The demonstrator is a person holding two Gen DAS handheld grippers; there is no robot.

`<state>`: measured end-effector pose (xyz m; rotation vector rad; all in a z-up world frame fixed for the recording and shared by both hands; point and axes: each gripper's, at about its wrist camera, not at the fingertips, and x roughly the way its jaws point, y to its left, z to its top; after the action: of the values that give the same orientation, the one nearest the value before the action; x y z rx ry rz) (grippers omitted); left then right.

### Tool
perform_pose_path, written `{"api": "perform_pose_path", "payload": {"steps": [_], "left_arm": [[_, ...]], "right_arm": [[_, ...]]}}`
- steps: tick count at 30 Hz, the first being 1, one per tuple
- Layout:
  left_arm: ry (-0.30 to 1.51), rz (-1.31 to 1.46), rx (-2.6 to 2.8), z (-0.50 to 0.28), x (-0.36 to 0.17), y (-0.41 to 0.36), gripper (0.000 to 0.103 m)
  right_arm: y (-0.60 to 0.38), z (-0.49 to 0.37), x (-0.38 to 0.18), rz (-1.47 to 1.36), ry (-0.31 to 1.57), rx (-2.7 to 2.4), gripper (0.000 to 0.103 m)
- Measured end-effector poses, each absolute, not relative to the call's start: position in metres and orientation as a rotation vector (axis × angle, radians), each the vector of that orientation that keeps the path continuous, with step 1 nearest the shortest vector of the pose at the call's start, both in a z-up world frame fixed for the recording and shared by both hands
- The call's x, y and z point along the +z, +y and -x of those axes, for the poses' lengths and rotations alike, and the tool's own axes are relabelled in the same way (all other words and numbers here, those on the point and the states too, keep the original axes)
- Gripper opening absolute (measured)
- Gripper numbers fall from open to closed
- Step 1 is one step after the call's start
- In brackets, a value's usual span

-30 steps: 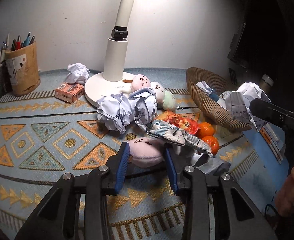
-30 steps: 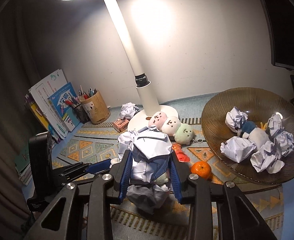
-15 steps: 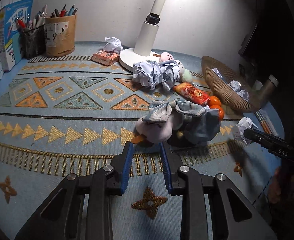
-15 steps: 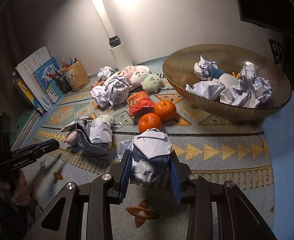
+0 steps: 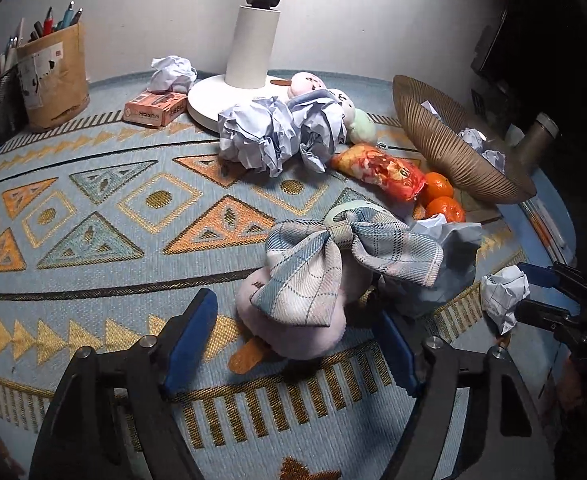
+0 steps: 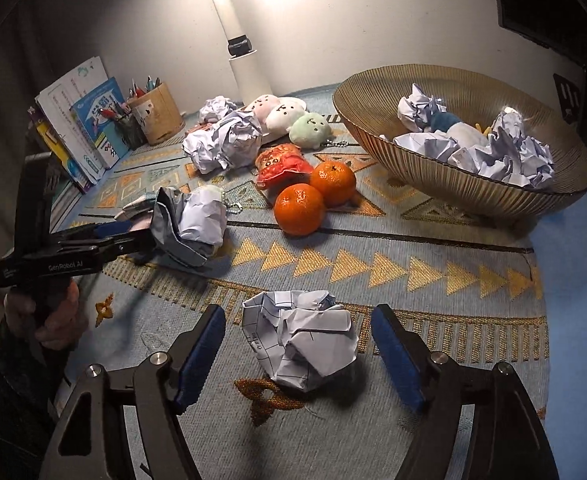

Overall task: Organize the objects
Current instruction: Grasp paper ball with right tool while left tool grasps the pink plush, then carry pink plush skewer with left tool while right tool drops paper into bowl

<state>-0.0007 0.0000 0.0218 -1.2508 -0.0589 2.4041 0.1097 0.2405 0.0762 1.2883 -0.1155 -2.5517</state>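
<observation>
My left gripper point(image 5: 293, 332) is open around a pink plush point(image 5: 293, 320) with a plaid bow point(image 5: 333, 256) lying on the patterned mat; whether the pads touch it I cannot tell. My right gripper point(image 6: 297, 340) is open, its pads standing apart on either side of a crumpled paper ball point(image 6: 299, 344) resting on the mat. That ball also shows in the left wrist view point(image 5: 503, 292). The left gripper shows in the right wrist view point(image 6: 105, 240). A ribbed brown bowl point(image 6: 473, 188) at the right holds several paper balls.
Two oranges point(image 6: 313, 196), a red snack packet point(image 6: 281, 162), a large paper wad point(image 6: 223, 140) and three round plushes point(image 6: 289, 114) lie mid-mat. A lamp base point(image 5: 229, 92), a small box point(image 5: 153, 108), a pen holder point(image 5: 53, 76) and books point(image 6: 81, 120) stand at the back.
My right gripper lowered the paper ball onto the mat and opened, letting it go. My left gripper opened wide and moved up close to the pink plush.
</observation>
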Motion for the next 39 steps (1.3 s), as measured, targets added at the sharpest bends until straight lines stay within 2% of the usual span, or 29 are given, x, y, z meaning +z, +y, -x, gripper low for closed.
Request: {"api": "perform_pose_path", "payload": {"steps": [1, 2, 5, 6, 7, 10, 13, 16, 19, 23, 30, 35, 39], "left_arm": [[-0.053, 1.243, 2.395, 0.002, 0.022, 0.002, 0.068], [-0.057, 1.233, 2.379, 0.003, 0.022, 0.004, 0.059], [-0.089, 1.249, 2.350, 0.003, 0.023, 0.008, 0.053], [-0.125, 1.257, 2.338, 0.004, 0.025, 0.008, 0.051], [-0.177, 1.261, 2.327, 0.006, 0.030, 0.006, 0.051], [-0.320, 1.209, 2.345, 0.009, 0.055, -0.003, 0.050], [-0.301, 1.130, 2.460, 0.001, 0.080, -0.007, 0.050], [-0.330, 1.198, 2.408, -0.002, 0.078, -0.004, 0.050], [-0.518, 1.210, 2.238, -0.005, 0.071, -0.003, 0.050], [-0.297, 1.142, 2.401, -0.020, 0.087, 0.023, 0.050], [-0.199, 0.970, 2.439, -0.014, 0.127, 0.068, 0.050], [-0.141, 0.877, 2.456, 0.013, 0.159, 0.115, 0.050], [-0.139, 0.890, 2.447, 0.044, 0.161, 0.147, 0.050]], "right_arm": [[0.237, -0.108, 0.073, -1.309, -0.098, -2.540, 0.074], [0.235, -0.106, 0.070, -1.319, -0.084, -2.536, 0.074], [0.227, -0.107, 0.066, -1.326, -0.025, -2.552, 0.072], [0.225, -0.108, 0.066, -1.325, 0.006, -2.565, 0.058], [0.222, -0.109, 0.067, -1.326, 0.035, -2.568, 0.052], [0.220, -0.111, 0.078, -1.287, 0.069, -2.625, 0.050], [0.226, -0.113, 0.092, -1.235, 0.015, -2.652, 0.050], [0.233, -0.116, 0.101, -1.208, -0.013, -2.678, 0.050], [0.240, -0.118, 0.106, -1.192, -0.059, -2.687, 0.050], [0.249, -0.122, 0.116, -1.166, -0.090, -2.720, 0.050], [0.286, -0.114, 0.153, -1.037, -0.190, -2.841, 0.050], [0.332, -0.085, 0.188, -0.950, -0.362, -2.903, 0.050], [0.362, -0.057, 0.199, -0.947, -0.486, -2.946, 0.050]]}}
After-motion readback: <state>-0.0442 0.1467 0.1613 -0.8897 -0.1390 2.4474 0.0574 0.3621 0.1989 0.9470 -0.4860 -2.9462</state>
